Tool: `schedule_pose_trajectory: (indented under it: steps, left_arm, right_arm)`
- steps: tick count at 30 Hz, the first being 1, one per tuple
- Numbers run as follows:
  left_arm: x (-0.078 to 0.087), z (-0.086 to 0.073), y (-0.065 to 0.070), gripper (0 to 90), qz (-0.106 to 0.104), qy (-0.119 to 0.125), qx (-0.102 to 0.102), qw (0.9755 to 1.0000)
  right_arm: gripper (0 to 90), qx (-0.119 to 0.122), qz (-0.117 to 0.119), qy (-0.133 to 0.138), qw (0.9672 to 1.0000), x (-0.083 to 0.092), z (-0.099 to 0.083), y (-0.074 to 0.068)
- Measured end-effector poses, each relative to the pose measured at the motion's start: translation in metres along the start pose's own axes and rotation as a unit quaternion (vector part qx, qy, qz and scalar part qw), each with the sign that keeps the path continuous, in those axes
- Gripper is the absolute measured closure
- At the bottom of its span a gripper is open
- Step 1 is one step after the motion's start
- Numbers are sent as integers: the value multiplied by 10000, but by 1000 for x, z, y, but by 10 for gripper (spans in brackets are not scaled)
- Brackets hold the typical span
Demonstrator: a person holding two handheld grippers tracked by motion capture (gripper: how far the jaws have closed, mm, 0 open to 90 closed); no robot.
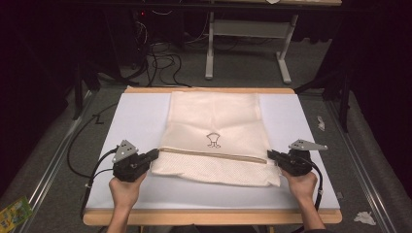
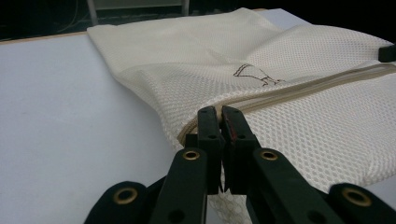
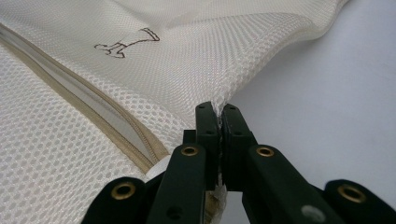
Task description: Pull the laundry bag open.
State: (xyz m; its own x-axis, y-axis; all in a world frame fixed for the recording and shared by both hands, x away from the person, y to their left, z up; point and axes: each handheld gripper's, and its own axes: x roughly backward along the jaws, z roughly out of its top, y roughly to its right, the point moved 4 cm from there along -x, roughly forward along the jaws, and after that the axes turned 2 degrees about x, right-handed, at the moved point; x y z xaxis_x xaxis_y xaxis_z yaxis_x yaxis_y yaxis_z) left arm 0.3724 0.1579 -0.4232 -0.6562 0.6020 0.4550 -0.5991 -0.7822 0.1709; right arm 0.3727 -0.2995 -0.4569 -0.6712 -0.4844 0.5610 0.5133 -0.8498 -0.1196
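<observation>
A cream mesh laundry bag [image 1: 214, 136] with a beige zipper [image 1: 214, 154] across it and a small dark printed mark [image 1: 213, 140] lies flat on the white table top [image 1: 136, 121]. My left gripper [image 1: 154, 154] pinches the bag's left edge at the zipper end, jaws shut on the mesh [image 2: 261, 140]. At the bag's right edge my right gripper [image 1: 270, 155] is shut on the mesh [image 3: 70, 154] beside the zipper [image 3: 93, 112]. In each gripper view the fabric is caught between the black jaws, left gripper [image 2: 219, 114], right gripper [image 3: 217, 112].
The white board rests on a wooden table [image 1: 209, 217]. Behind it stand a grey table frame [image 1: 248, 43] and cables on the floor [image 1: 160, 63]. Crumpled paper bits [image 1: 364, 217] lie at the right, a green packet [image 1: 14, 211] at the lower left.
</observation>
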Motion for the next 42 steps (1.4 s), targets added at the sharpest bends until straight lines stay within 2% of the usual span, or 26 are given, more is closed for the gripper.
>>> schedule_pose_trajectory:
  steps: [11, 13, 14, 21, 26, 36, 42]
  left_arm:
    - [0, -1, -1, 873, 3, -77, -43, 10000]
    - [0, -3, -2, 873, 121, -146, -106, 9998]
    - [1, -5, -4, 874, 50, -170, -27, 9998]
    - [1, -9, -6, 873, 115, -225, -34, 9997]
    - [2, -10, -3, 871, -12, -222, -13, 9998]
    - [1, -19, -1, 868, -73, -345, -34, 9994]
    - [0, -23, 0, 867, -79, -404, -48, 9991]
  right_arm:
    - [890, 18, -23, 35, 10000, 2, 0, 1]
    - [891, 49, -65, 51, 10000, 3, 0, 2]
    - [890, -10, -74, 58, 10000, 5, -1, 4]
    - [891, 21, -86, 70, 9999, 6, 0, 4]
    - [888, -16, -52, 83, 10000, 10, 0, 6]
    - [880, -10, 1, 27, 10000, 9, -6, 4]
    - [875, 59, -50, -57, 10000, 7, -10, 4]
